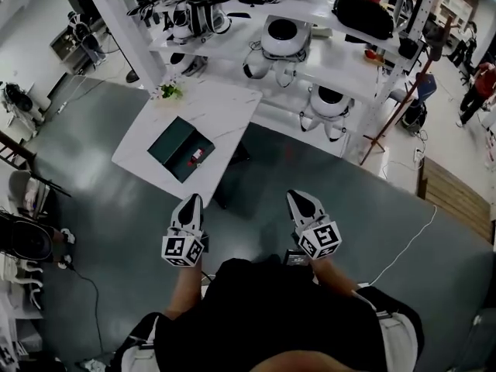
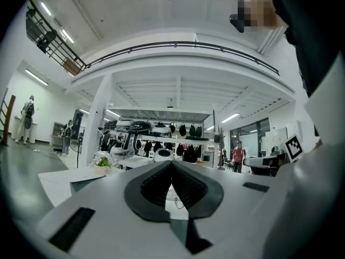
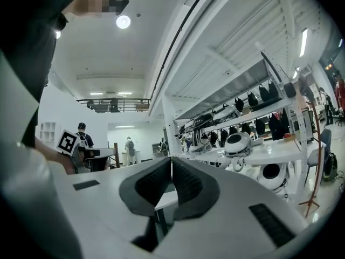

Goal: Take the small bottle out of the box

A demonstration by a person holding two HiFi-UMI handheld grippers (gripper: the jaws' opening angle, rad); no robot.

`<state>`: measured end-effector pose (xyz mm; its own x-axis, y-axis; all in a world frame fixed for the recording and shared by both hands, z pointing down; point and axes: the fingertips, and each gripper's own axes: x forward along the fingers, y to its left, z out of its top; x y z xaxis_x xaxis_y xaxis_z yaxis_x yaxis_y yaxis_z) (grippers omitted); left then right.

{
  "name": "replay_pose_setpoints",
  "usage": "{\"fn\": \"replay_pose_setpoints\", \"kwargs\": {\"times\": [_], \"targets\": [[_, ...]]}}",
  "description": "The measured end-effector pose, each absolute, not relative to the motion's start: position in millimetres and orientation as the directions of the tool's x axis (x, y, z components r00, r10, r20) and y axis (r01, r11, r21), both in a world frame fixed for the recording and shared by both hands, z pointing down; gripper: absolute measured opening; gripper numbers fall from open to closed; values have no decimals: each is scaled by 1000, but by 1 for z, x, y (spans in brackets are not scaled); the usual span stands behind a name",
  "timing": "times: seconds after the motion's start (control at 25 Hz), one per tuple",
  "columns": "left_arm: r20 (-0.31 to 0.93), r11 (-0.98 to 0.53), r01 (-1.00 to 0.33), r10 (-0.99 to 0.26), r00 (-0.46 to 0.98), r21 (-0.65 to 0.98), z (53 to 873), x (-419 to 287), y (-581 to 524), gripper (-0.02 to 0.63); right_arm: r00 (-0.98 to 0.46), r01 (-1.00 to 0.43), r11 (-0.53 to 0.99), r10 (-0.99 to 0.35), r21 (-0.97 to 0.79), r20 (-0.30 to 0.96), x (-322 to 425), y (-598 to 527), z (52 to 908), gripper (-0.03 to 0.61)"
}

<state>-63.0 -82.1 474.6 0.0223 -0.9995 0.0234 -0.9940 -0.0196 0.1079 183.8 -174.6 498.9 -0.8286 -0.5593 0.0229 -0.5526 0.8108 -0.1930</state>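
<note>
Person stands on the dark floor, well apart from the white table (image 1: 225, 103); task proper not yet begun. Dark green box (image 1: 174, 147) lies flat near the table's near edge, and inside it, toward its right side, sits a small pale item with a red spot, most likely the small bottle (image 1: 196, 156); too small to make out more. A little potted plant (image 1: 168, 92) stands at the table's far left corner, clear of the box. White shelving (image 1: 349, 64) loaded with rounded white and black gear stands behind the table. Left gripper (image 1: 191, 201) and right gripper (image 1: 299, 198) are carried side by side in front of the body, both pointing roughly level toward the table. In each gripper's own view the dark ribbed pads meet along a thin centre line, so both pairs of jaws are pressed together with nothing between them. Judgement: this is the carry posture for an approach, jaws kept together because there is nothing to grasp at this range. The box placement near the table edge suits a reach from the person's side. Next requirement, by estimate: close the gap to the table, part one pair of jaws, and come at the bottle from above so the box walls do not block the pads.
</note>
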Motion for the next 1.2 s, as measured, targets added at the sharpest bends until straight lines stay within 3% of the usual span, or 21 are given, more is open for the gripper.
{"fn": "replay_pose_setpoints", "kwargs": {"times": [0.56,1.2], "targets": [[5,55,-992,-998,-55,116,488,-119,-166,15,-861,-508,845,-503,-170,73,139,-289,519,35],[27,194,-977,-981,-193,92,502,-270,-270,15,-934,-351,927,-338,-129,111,-34,-445,519,35]]}}
